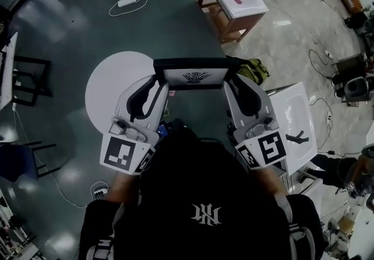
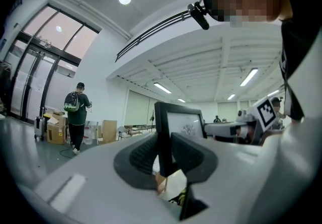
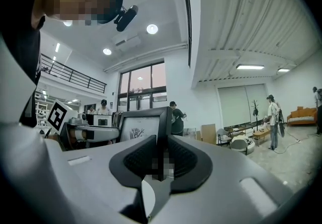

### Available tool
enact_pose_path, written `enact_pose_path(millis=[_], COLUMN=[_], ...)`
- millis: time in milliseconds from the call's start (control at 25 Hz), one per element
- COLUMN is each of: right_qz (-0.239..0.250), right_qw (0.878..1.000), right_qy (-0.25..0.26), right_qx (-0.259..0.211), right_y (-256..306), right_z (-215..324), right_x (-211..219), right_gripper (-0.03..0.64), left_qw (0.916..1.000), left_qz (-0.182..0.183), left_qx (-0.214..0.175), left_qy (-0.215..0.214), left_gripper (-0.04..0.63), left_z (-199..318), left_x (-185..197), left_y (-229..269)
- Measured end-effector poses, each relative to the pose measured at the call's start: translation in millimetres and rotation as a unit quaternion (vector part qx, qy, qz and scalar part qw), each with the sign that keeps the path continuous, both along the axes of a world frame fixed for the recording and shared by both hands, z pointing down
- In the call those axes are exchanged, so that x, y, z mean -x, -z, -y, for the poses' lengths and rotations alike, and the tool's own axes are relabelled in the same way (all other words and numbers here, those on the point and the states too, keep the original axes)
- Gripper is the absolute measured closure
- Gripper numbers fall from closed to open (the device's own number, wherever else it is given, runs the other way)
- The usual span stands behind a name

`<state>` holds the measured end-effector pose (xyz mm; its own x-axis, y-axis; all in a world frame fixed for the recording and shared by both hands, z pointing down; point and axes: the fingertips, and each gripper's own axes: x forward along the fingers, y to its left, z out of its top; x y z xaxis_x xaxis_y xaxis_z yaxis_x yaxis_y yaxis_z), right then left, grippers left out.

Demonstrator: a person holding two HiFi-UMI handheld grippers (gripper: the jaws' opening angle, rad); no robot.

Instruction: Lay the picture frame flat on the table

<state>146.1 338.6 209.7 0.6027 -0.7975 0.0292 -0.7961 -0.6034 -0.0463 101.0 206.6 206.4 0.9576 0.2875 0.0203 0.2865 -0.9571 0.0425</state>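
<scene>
White and round, a counter (image 1: 108, 89) lies low at the left of the head view, on a dark green floor (image 1: 70, 37). Just right of it comes my left gripper (image 1: 156, 85), its marker cube (image 1: 124, 153) near my chest. In the left gripper view its jaws (image 2: 163, 153) stand partly apart and are closed on the left edge of the picture frame (image 2: 177, 123), the dark pads pressing that black edge from both sides. Far off at the left of that view a person with a backpack (image 2: 76, 112) stands beside some cardboard boxes (image 2: 55, 131).

The picture frame (image 1: 197, 73) hangs in the air between my two grippers, in front of my chest and above the floor. It stands upright with its white picture and small dark drawing facing me. It rests on no counter.

My right gripper (image 1: 236, 86) takes the frame's right edge. In the right gripper view its jaws (image 3: 162, 160) are also partly apart and clamped on the black edge of the picture frame (image 3: 143, 128), one pad on each side.

Right of that gripper in the head view is a white rectangular counter (image 1: 295, 110) with a black tool (image 1: 297, 137) lying on it. A green bag (image 1: 255, 69) sits just beyond the frame's right end. Farther off stands a wooden-legged counter (image 1: 248, 4) with a white top.
</scene>
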Motion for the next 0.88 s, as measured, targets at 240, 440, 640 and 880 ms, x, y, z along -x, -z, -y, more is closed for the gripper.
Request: enact_pose_path(millis=[240,440,640,880], right_qz=[-0.002,0.004,0.006,0.01], right_qw=[0.999,0.994,0.982,0.963], right_qy=[0.039,0.105,0.183,0.266], right_qx=[0.011,0.031,0.041,0.045], right_y=[-2.3,-6.3,-14.6,-28.8], right_z=[46.1,127.9,192.0,253.8], right_x=[-25.8,-46.3,-35.4,-29.2], right_gripper=[0.558,0.558,0.558,0.558], left_qw=[0.9992,0.9948,0.983,0.9637], left_qz=[-0.006,-0.003,-0.008,0.012], left_qx=[0.005,0.01,0.017,0.024], left_qy=[0.039,0.101,0.183,0.266], left_gripper=[0.514,0.514,0.514,0.514], left_z=[44.0,118.6,170.0,216.1], left_x=[-19.7,-25.7,4.9,28.2], left_y=[-1.9,-4.8,-9.8,-30.3])
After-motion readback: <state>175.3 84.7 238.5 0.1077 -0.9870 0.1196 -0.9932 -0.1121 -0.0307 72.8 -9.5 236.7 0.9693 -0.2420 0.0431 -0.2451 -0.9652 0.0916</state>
